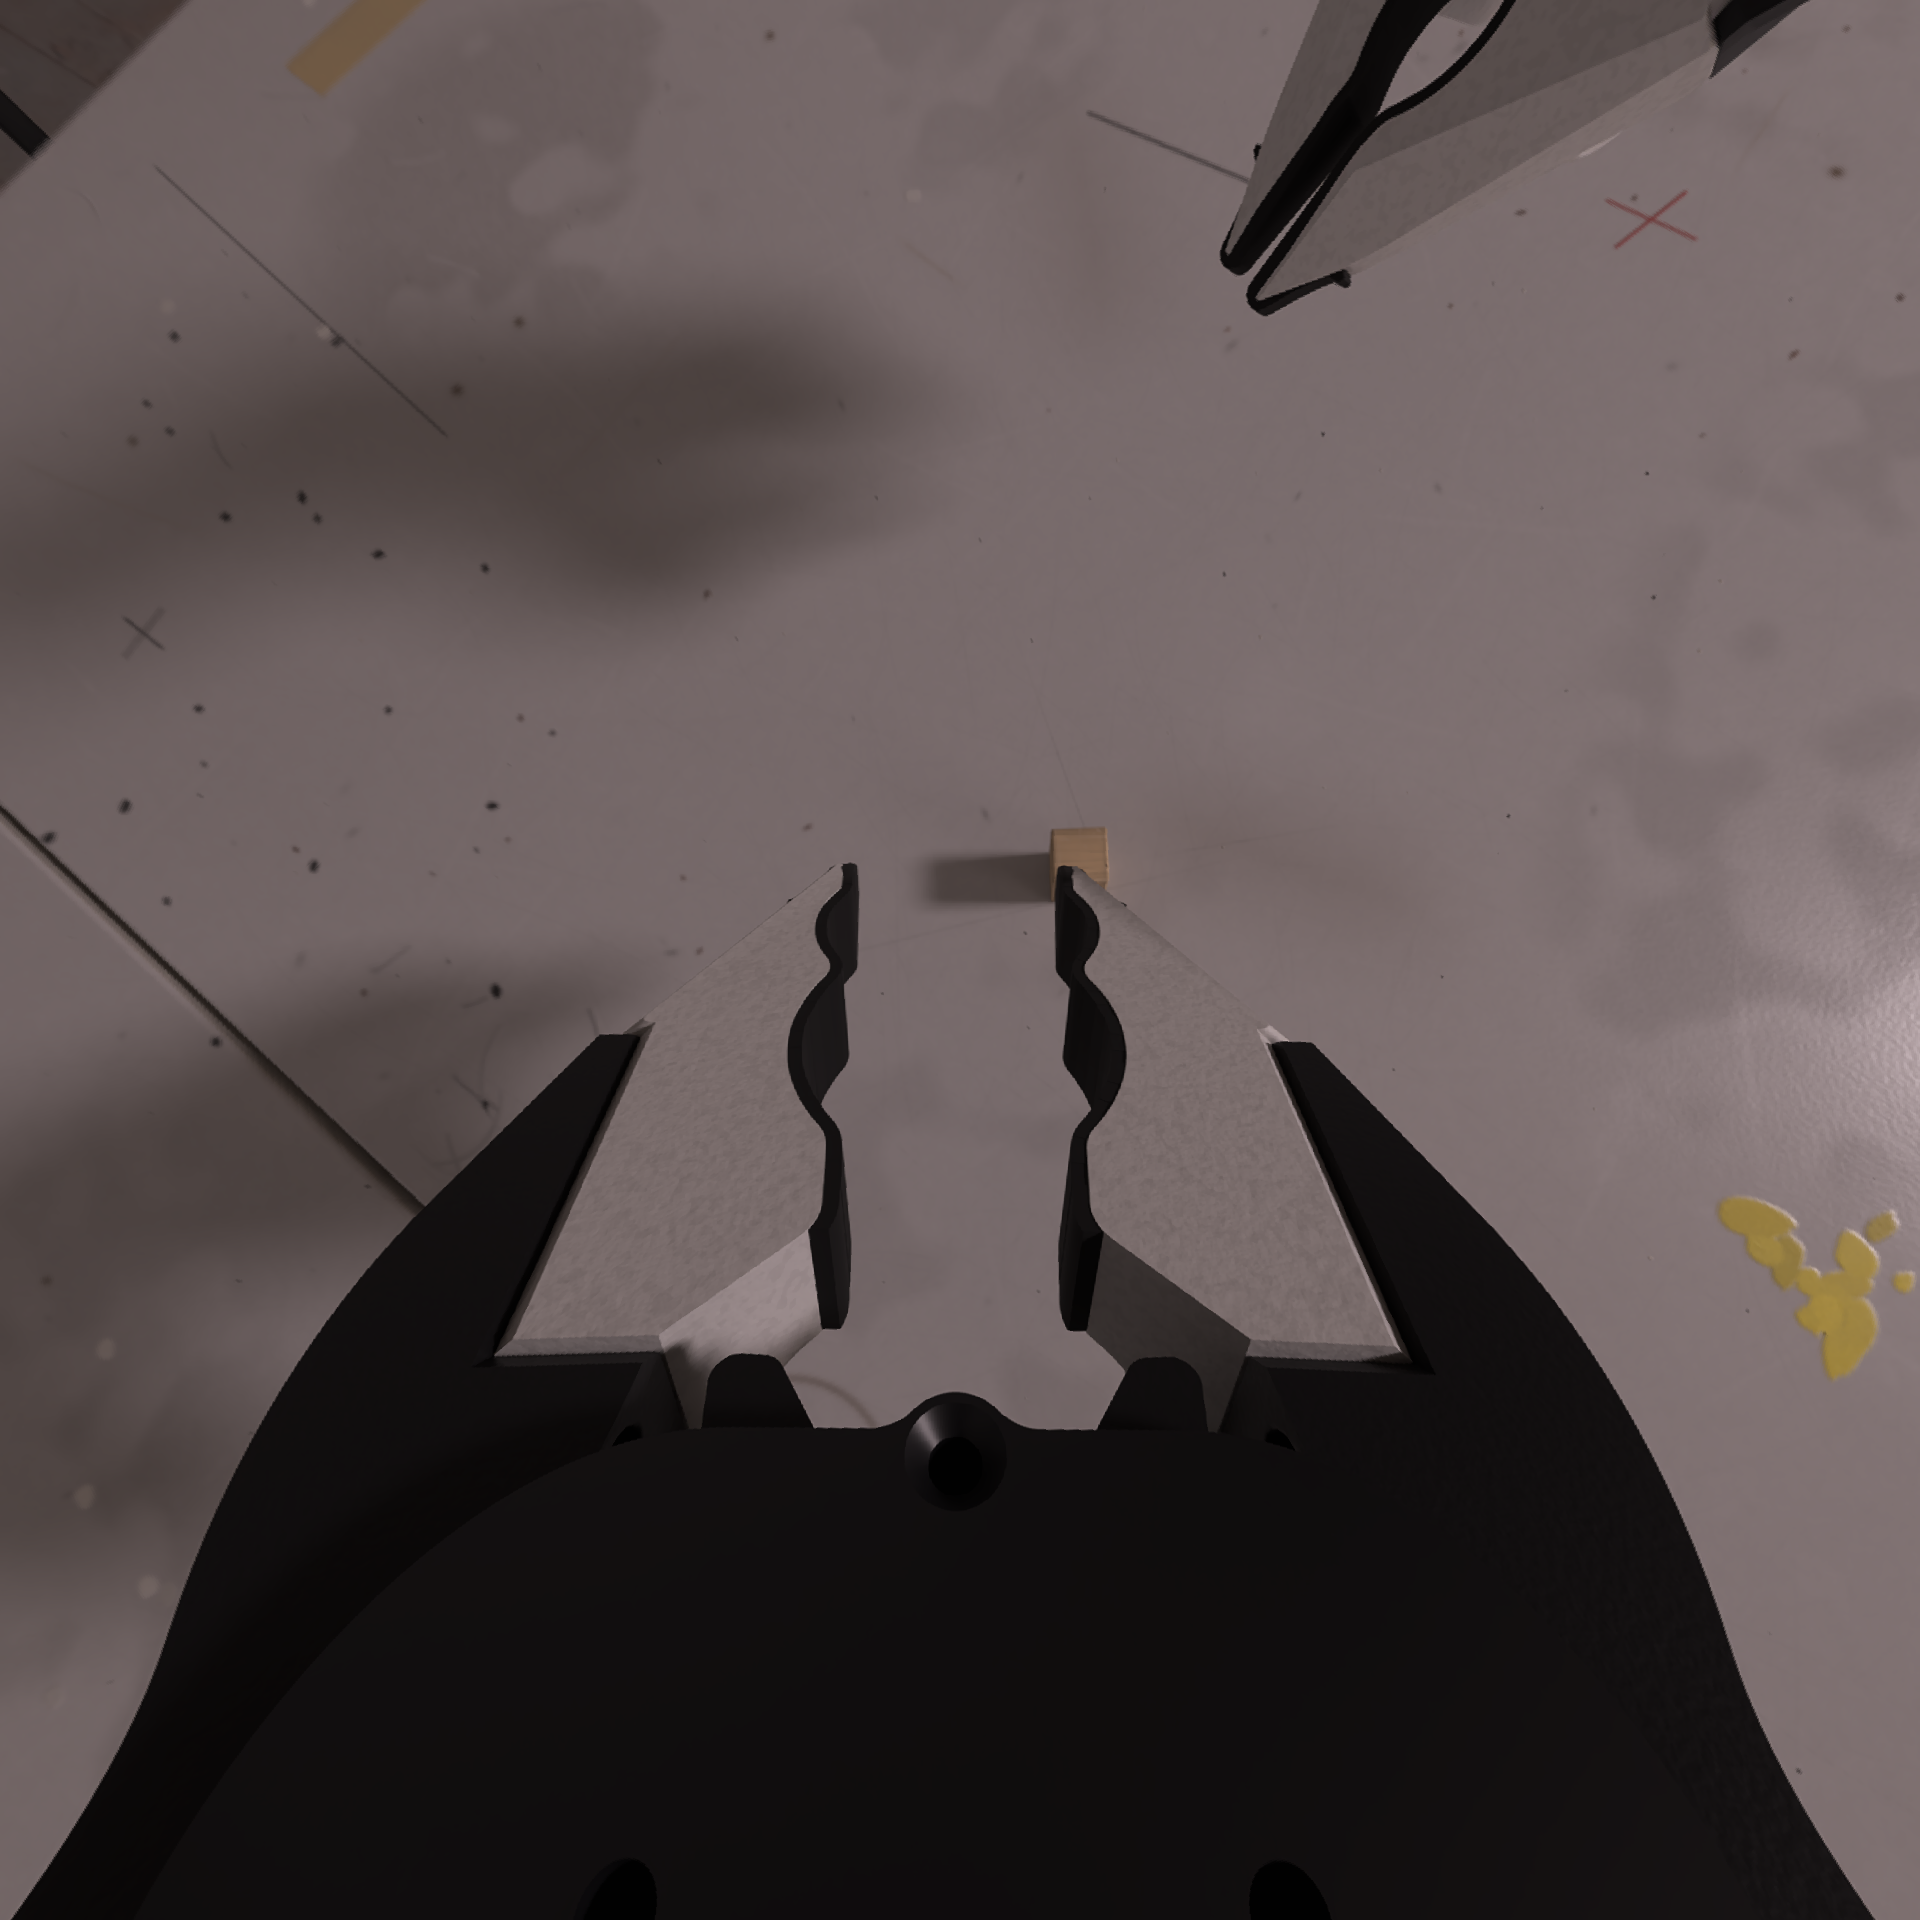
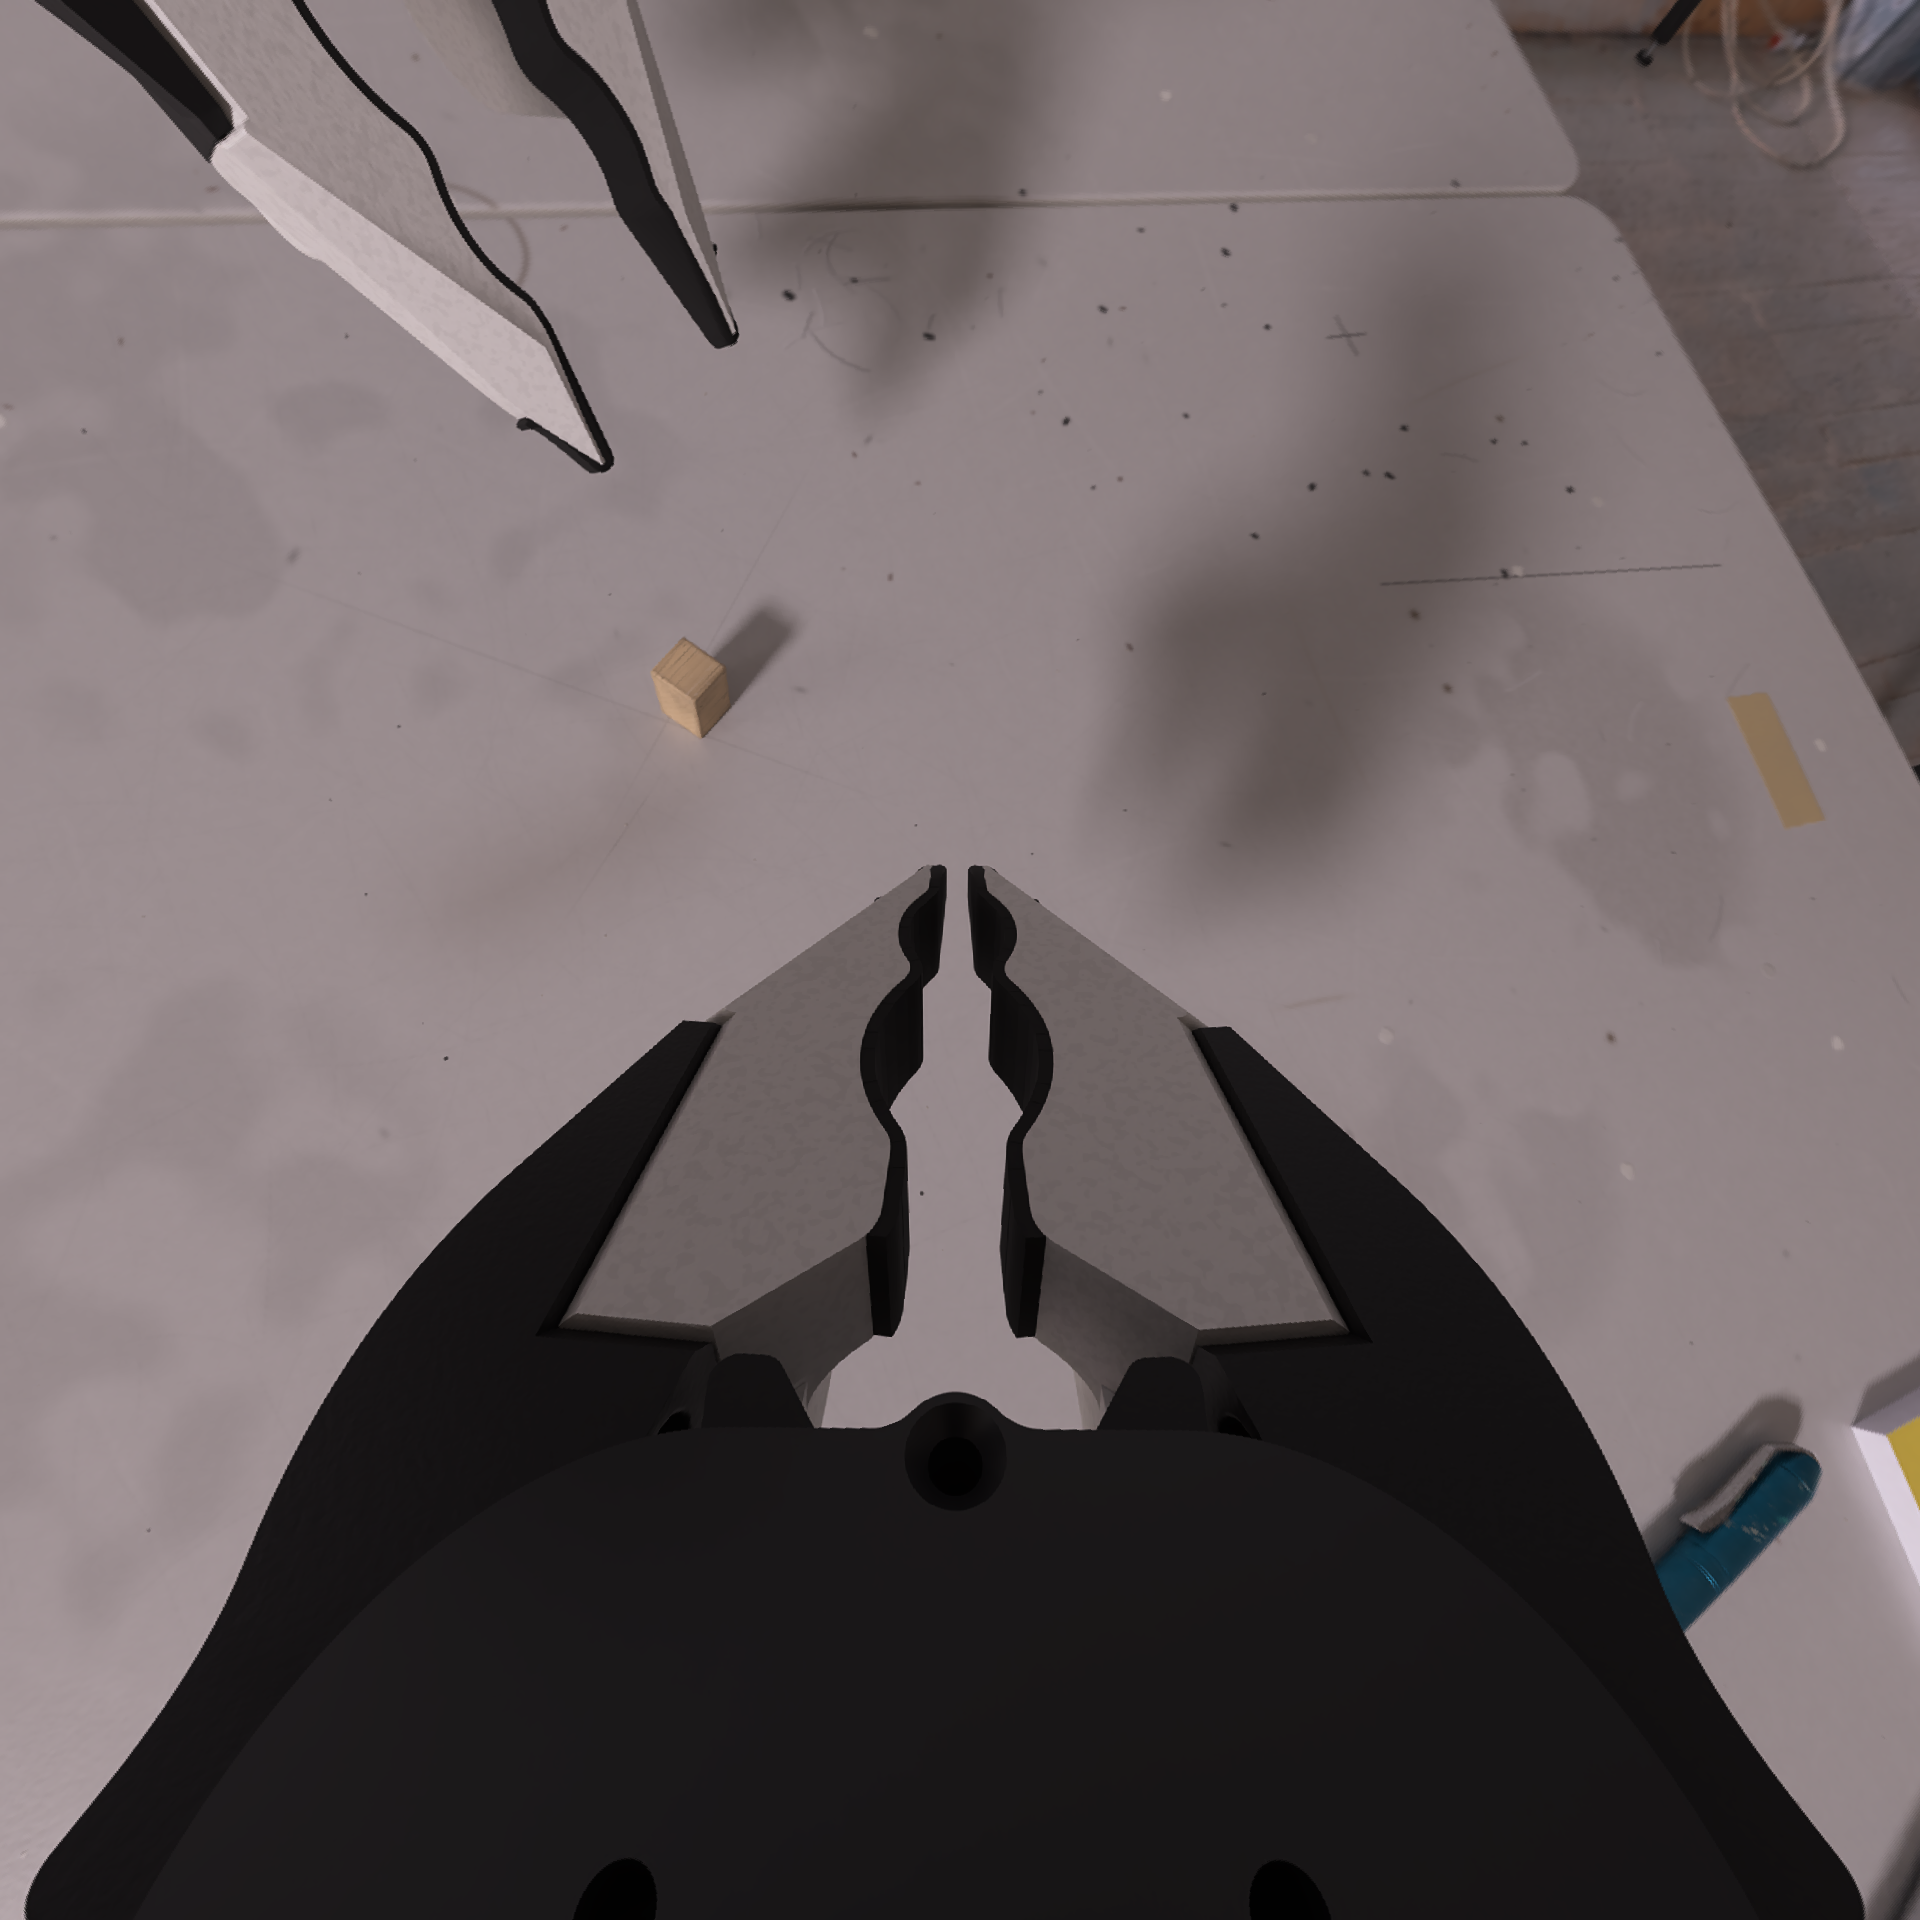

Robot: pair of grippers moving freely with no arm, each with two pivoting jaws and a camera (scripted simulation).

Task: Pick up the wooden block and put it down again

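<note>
A small light wooden block (image 1: 1081, 854) stands on the grey table (image 1: 623, 727). In the left wrist view it sits just beyond my right fingertip, partly hidden by it. My left gripper (image 1: 956, 883) is open and empty, high above the table. In the right wrist view the block (image 2: 689, 688) lies ahead and to the left of my right gripper (image 2: 957, 878), which is shut and empty. The left gripper (image 2: 665, 400) shows there at the upper left, above and beyond the block. The right gripper (image 1: 1262, 265) shows at the upper right of the left wrist view.
A yellow paint splotch (image 1: 1813, 1299) marks the table at the right. A strip of tan tape (image 2: 1775, 758) lies near the right table edge. A blue tool (image 2: 1730, 1538) and a white box (image 2: 1886, 1475) lie at the lower right. Cords (image 2: 1766, 94) lie on the floor beyond the table.
</note>
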